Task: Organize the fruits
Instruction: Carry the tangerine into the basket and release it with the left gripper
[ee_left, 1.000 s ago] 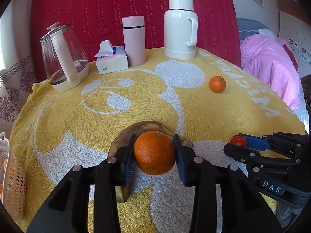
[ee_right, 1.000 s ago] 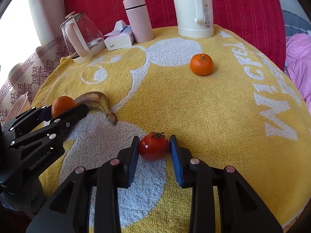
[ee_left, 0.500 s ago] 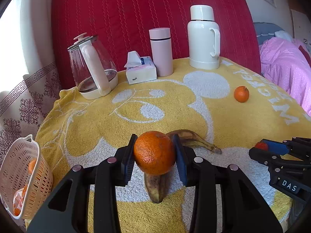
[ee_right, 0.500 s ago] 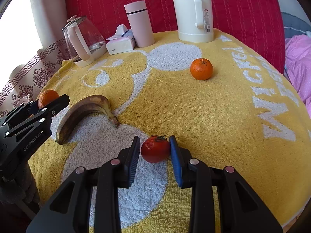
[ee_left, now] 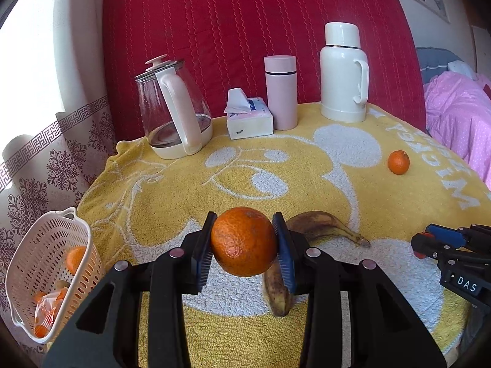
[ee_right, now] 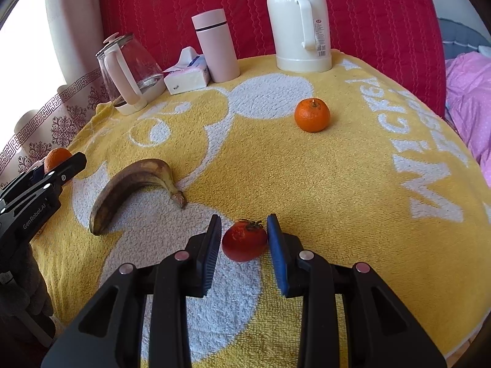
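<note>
Left wrist view: your left gripper (ee_left: 244, 242) clamps the orange (ee_left: 244, 241), basket (ee_left: 46, 273) at its left; right gripper (ee_right: 244, 240) straddles the tomato (ee_right: 244, 240), jaws apart. Squeezing risks bruising.

On the surface (ee_right: 337, 184), the banana (ee_right: 122, 187) lies near left, the tomato (ee_right: 244, 240) near centre, a mandarin (ee_right: 312, 115) farther right; the basket (ee_left: 46, 263) sits off the surface's left edge.
</note>
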The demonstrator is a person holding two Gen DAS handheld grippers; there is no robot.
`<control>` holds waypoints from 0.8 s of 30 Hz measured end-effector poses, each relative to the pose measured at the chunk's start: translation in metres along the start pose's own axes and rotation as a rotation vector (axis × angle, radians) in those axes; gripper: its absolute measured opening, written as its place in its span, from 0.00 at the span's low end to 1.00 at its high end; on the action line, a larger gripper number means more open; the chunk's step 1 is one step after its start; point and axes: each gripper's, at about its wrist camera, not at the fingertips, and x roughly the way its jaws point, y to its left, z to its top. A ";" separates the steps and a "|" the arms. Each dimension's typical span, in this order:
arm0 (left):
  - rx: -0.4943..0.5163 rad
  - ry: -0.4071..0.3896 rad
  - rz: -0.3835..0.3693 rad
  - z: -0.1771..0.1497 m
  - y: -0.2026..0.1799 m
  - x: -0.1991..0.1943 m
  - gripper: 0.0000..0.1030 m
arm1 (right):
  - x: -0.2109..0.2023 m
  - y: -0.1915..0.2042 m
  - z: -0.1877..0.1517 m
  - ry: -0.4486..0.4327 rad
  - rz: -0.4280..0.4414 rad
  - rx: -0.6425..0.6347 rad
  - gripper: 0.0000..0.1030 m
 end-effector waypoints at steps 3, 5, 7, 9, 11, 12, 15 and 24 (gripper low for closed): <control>-0.017 -0.003 0.012 0.000 0.007 -0.002 0.37 | -0.001 -0.001 0.000 -0.005 -0.005 0.007 0.30; -0.026 -0.005 0.015 0.000 0.011 -0.003 0.37 | -0.001 -0.002 0.000 -0.008 -0.007 0.012 0.30; -0.034 -0.006 0.017 0.000 0.013 -0.004 0.37 | -0.001 -0.002 0.000 -0.010 -0.010 0.016 0.30; -0.041 -0.007 0.019 0.000 0.016 -0.006 0.37 | -0.001 -0.003 0.001 -0.012 -0.011 0.019 0.30; -0.048 -0.009 0.020 0.000 0.019 -0.006 0.37 | -0.001 -0.003 0.001 -0.013 -0.013 0.021 0.30; -0.052 -0.010 0.020 0.000 0.020 -0.007 0.37 | -0.001 -0.003 0.001 -0.014 -0.014 0.021 0.30; -0.061 -0.014 0.017 0.002 0.025 -0.010 0.37 | -0.001 -0.003 0.001 -0.014 -0.016 0.021 0.30; -0.129 -0.027 0.032 0.010 0.053 -0.017 0.37 | -0.002 -0.003 0.000 -0.015 -0.016 0.022 0.30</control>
